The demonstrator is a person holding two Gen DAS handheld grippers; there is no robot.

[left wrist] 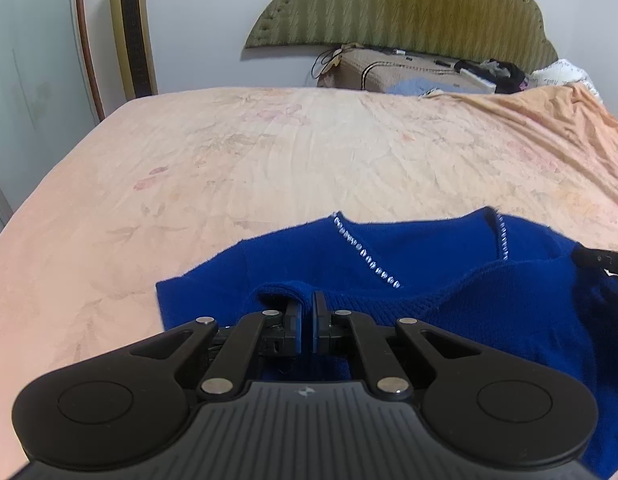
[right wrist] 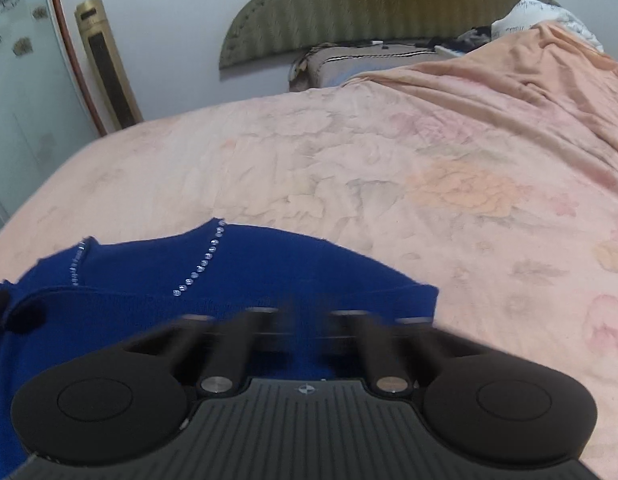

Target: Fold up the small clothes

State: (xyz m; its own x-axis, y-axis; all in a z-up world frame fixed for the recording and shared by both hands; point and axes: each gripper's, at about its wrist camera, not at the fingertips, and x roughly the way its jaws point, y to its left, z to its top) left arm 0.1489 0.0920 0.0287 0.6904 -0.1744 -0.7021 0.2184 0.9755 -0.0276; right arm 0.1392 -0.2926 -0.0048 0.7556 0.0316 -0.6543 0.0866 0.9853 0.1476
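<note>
Left view: the left tool (left wrist: 307,314) is pinching a fold of the soft blue knit sweater w/ shiny beads (left wrist: 389,272) on the peach flowery bed sheet (left wrist: 229,160) to fold it; right view: the blurry right tool (right wrist: 309,320), pressed together, is over the sweater's hem, grip unclear.

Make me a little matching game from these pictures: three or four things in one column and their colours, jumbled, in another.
Things:
1. sweater
2. bedsheet
3. headboard
4. tower fan

Colours:
A. gold
B. olive green
C. bright blue
D. pale peach with faded flowers

Pairs: 1-C, 2-D, 3-B, 4-A
</note>
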